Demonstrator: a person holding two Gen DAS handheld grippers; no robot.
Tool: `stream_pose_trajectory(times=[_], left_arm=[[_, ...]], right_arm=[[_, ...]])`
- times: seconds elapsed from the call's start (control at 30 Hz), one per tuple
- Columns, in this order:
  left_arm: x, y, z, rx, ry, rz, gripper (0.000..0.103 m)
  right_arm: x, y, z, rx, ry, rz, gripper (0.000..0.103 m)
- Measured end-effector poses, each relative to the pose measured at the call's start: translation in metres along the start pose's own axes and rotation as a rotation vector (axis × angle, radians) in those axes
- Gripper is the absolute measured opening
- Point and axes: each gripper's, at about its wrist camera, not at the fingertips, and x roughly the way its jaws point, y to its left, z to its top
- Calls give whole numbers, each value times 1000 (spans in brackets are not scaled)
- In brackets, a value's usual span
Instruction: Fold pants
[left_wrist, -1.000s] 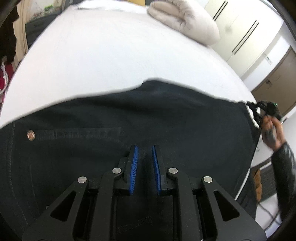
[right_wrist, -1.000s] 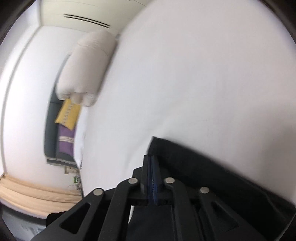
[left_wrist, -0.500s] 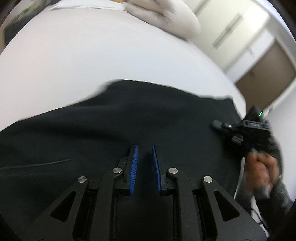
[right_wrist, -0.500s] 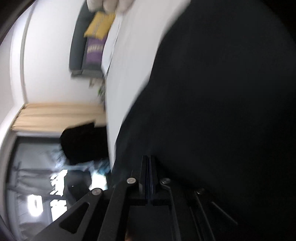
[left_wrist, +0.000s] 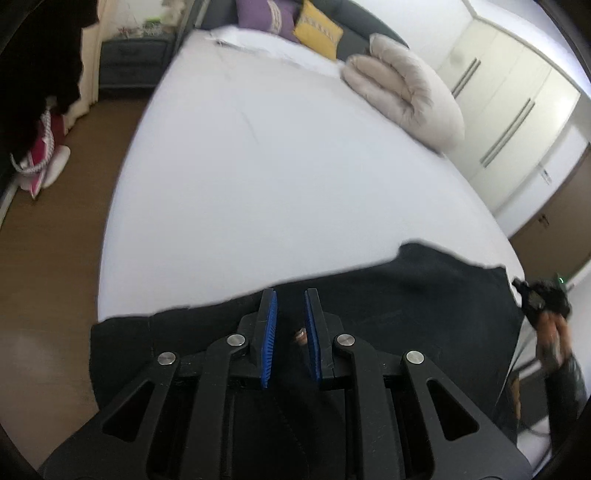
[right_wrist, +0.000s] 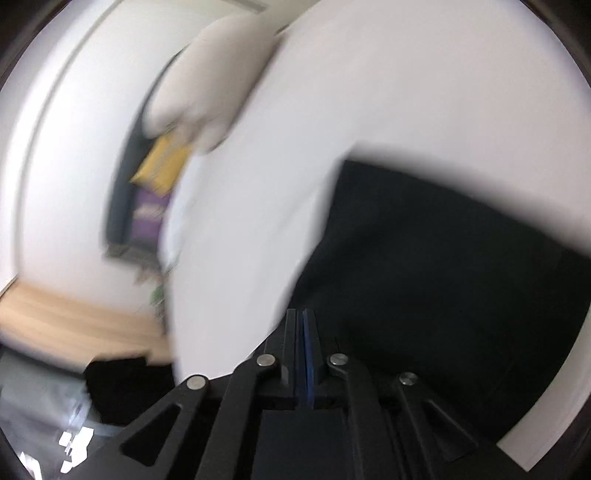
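The black pants (left_wrist: 413, 295) lie across the near edge of the white bed (left_wrist: 277, 177). My left gripper (left_wrist: 290, 301) is open, its blue pads above the waistband, with a copper button (left_wrist: 300, 336) between them. My right gripper (left_wrist: 532, 295) shows at the far right edge of the pants, held by a hand. In the blurred right wrist view the right gripper (right_wrist: 303, 314) is shut, with the pants (right_wrist: 443, 266) spread ahead and to its right; I cannot tell if cloth is pinched.
A rolled beige duvet (left_wrist: 402, 96) lies at the far right of the bed, with yellow and purple cushions (left_wrist: 317, 26) behind it. A nightstand (left_wrist: 133, 62) and brown floor (left_wrist: 48, 236) are to the left. White wardrobes (left_wrist: 517, 107) stand right.
My left gripper has drawn back toward the near bed edge, so more bare bed shows. The right gripper swung round from over the pants to their edge.
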Motion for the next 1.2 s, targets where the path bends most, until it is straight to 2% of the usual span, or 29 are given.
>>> stream_pose_trajectory(times=[0.07,0.13,0.2,0.27,0.3,0.33,0.37,0.43,0.47,0.53,0.57,0.6,0.63,0.7,0.73,0.8,0.83,0.87,0.9,0.93,0.97,1.0,1.03,1.07,1.13,1.2], left_arm=[[6,-50,14,45,-19,-59,15],[25,-94,18,132,7,-78,16],[52,-121,15,166,45,-92,16],[85,-130,10,147,94,-97,16],[99,-129,6,138,129,-85,16],[116,-127,1,131,176,-54,16],[127,-123,-2,108,193,-57,15],[127,-105,0,18,172,-126,15],[127,-99,1,-12,167,-130,15],[127,-95,2,-9,159,-144,15],[128,-96,1,-7,155,-144,15],[127,-96,0,-4,147,-146,15],[128,-96,-1,-5,143,-146,15],[123,-97,-1,-7,119,-115,15],[116,-99,2,-1,105,-87,15],[93,-113,-9,37,76,-80,15],[82,-121,-9,58,69,-101,15],[76,-126,-9,67,78,-101,16],[76,-134,-13,67,105,-87,15],[77,-141,-19,60,134,-82,15],[78,-146,-24,59,143,-91,15],[81,-149,-29,70,157,-83,15],[84,-150,-32,84,179,-54,16],[92,-145,-38,85,209,-31,15],[91,-134,-42,14,184,-100,15],[91,-130,-44,-1,177,-103,15]], right_arm=[[34,33,-40,-57,147,81,6],[100,74,-89,-89,322,128,6],[152,102,-111,-121,443,146,6],[203,117,-128,-161,585,146,6],[223,117,-136,-150,603,110,6],[238,118,-148,-133,589,77,7],[244,111,-138,-105,578,77,1],[251,93,-116,10,551,131,0],[247,87,-113,37,516,137,0],[225,76,-96,4,407,91,0],[210,64,-77,2,341,72,0],[186,43,-54,36,278,56,0],[159,20,-50,72,232,42,0],[113,8,-27,93,129,-29,1],[94,11,-27,68,114,-41,9],[65,13,-29,49,147,41,15],[58,13,-37,34,187,90,25],[54,15,-49,0,229,106,43],[48,11,-57,-31,259,103,49],[48,7,-72,-57,283,96,51],[50,1,-80,-56,291,83,47],[50,-13,-84,-23,279,77,38],[53,-24,-79,31,269,85,12],[52,-40,-70,98,255,103,0],[44,-49,-54,106,177,122,0],[15,-63,-16,74,50,49,0]])
